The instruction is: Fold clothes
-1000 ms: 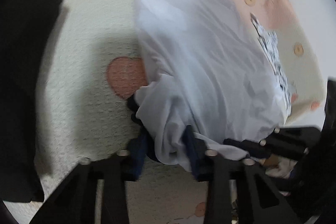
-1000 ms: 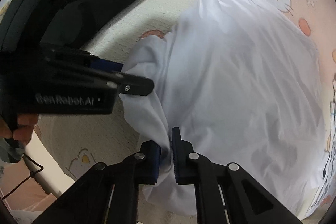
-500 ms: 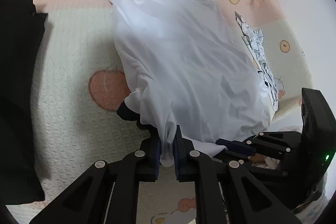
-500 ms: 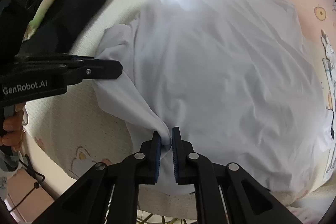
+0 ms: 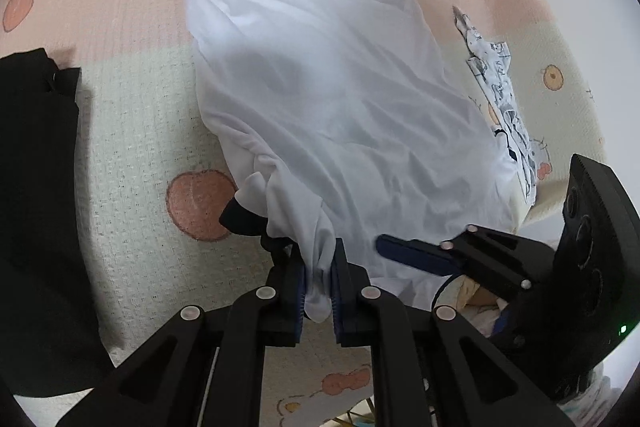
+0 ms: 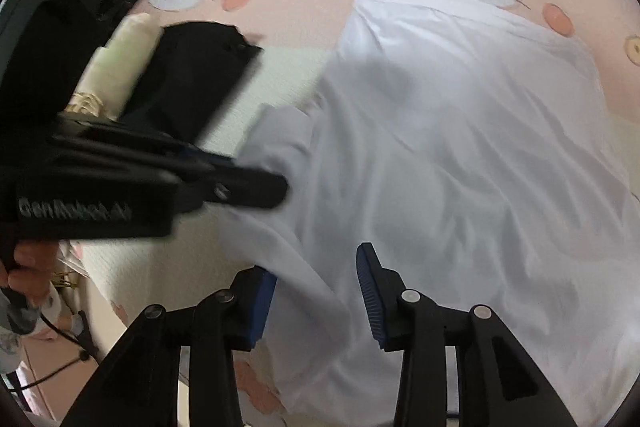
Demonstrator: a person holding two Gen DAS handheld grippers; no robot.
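- White thin-fabric garment (image 5: 336, 99) lies spread on pink-and-cream cartoon-cat print blanket (image 5: 132, 131), near edge bunched up.
- Left gripper (image 5: 318, 291): jaws pinched tight on a gathered fold of that near edge.
- Right gripper (image 6: 316, 291): jaws opening, cloth between blue pads (image 6: 366, 283), not clamped.
- Black folded garment (image 5: 36, 219) lies apart, at the blanket's left.
- Patterned white cloth (image 5: 500, 99) lies against the white garment's right edge.

Soft, even light, no glare. My left view is sharp; my right view smears with motion blur. Both bend at dark round edges, with faint shadows on the white shirt (image 5: 340, 115).
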